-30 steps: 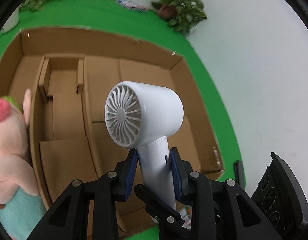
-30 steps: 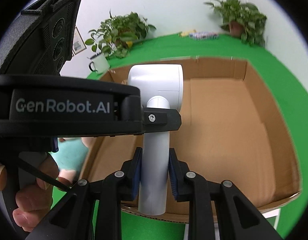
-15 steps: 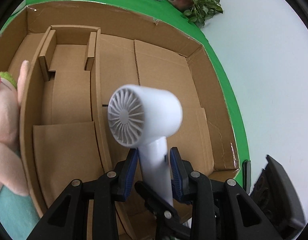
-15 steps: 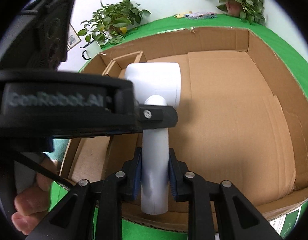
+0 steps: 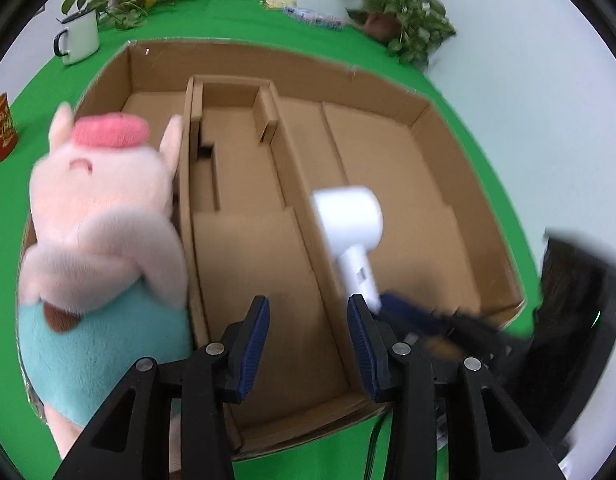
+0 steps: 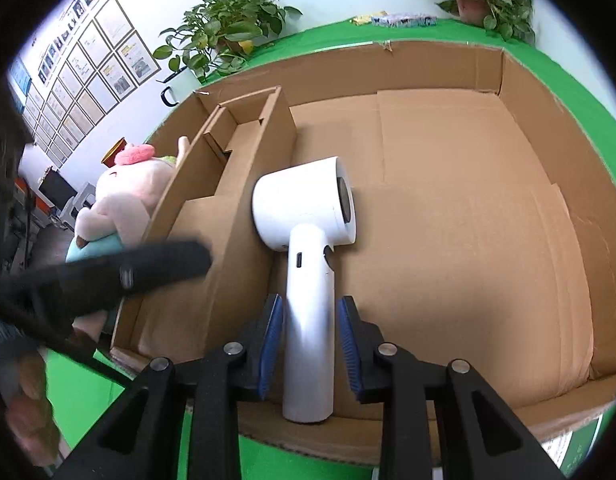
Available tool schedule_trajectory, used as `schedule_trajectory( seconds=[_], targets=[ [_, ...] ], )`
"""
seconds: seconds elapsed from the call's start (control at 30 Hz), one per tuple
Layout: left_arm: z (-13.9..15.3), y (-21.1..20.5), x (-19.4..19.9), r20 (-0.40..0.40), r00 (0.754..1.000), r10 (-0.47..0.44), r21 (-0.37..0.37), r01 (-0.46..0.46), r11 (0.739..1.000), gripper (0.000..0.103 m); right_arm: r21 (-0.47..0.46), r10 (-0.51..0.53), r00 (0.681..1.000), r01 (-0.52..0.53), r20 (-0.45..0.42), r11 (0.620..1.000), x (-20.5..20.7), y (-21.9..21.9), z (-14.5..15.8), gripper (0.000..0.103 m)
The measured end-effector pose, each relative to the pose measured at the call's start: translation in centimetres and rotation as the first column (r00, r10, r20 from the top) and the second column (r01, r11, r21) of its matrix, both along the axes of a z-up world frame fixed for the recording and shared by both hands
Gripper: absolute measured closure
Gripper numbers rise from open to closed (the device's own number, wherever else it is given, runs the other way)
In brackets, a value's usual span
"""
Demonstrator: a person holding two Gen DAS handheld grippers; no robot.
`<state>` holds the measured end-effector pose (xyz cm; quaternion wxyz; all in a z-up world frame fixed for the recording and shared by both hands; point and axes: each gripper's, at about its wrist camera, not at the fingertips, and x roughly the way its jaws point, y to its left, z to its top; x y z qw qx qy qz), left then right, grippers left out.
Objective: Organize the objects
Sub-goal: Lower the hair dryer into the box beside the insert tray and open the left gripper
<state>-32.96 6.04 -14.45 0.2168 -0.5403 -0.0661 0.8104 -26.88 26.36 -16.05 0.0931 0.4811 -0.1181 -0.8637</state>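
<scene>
A white hair dryer (image 6: 308, 248) lies in the large right compartment of a cardboard box (image 6: 547, 128). My right gripper (image 6: 309, 338) has its jaws on either side of the dryer's handle with small gaps, so it looks open. The dryer also shows in the left wrist view (image 5: 349, 232), to the right of my left gripper (image 5: 308, 344), which is open and empty above the box's middle compartment. A pink plush pig (image 5: 100, 216) in teal trousers sits in the left compartment.
The box (image 5: 467, 184) has cardboard dividers (image 5: 236, 120) and stands on a green table (image 5: 228, 20). A white mug (image 5: 78, 38), a red can (image 5: 0, 130) and potted plants (image 5: 403, 20) stand beyond it. Small packets (image 5: 311, 18) lie at the back.
My left gripper let go of the dryer's handle and moved left and back. The dryer went down into the right compartment. The right jaws have widened slightly around the handle.
</scene>
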Motion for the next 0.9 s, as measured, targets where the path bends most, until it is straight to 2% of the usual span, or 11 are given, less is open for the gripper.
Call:
schedule_trajectory(
  seconds=[0.1,0.2,0.33,0.47,0.57,0.67,0.73,0.83,0.9],
  targets=[
    [0.4,0.0,1.0,-0.024,0.999,-0.023,-0.039,0.022,0.999,0.064,-0.016,0.008,1.000,-0.008,0.011,1.000,-0.4,-0.1,0.3,0.077],
    [0.7,0.3,1.9,-0.044,0.997,-0.063,-0.137,0.056,0.989,0.065,-0.011,0.016,1.000,-0.015,0.019,1.000,-1.1,-0.2,0.1,0.081],
    [0.4,0.7,3.4,-0.069,0.990,-0.121,-0.239,0.101,0.966,0.066,-0.079,-0.004,0.999,0.008,0.053,0.997,-1.3,0.5,0.0,0.081],
    [0.8,0.5,4.4,-0.087,0.986,-0.142,-0.316,0.108,0.943,0.067,-0.143,-0.031,0.995,0.044,0.093,0.989,-1.4,1.3,-0.2,0.081],
    [1.2,-0.5,5.1,-0.075,0.986,-0.146,-0.308,0.117,0.944,0.067,-0.190,-0.040,0.994,0.060,0.106,0.980,-2.0,1.7,-0.4,0.081],
    [1.4,-0.8,5.7,-0.071,0.988,-0.136,-0.299,0.109,0.948,0.067,-0.147,-0.050,0.995,0.062,0.087,0.987,-2.1,1.2,-0.2,0.081],
    [0.5,0.6,4.7,-0.075,0.989,-0.124,-0.299,0.096,0.949,0.067,-0.131,-0.050,0.995,0.060,0.083,0.990,-2.1,0.7,-0.1,0.081],
    [0.6,0.4,4.5,-0.072,0.991,-0.114,-0.284,0.089,0.955,0.067,-0.087,-0.039,0.996,0.045,0.076,0.995,-1.9,0.1,0.3,0.081],
    [0.7,0.3,4.4,-0.070,0.992,-0.105,-0.267,0.083,0.960,0.067,-0.044,-0.033,0.998,0.036,0.060,0.998,-1.8,-0.4,0.7,0.075]
  ],
)
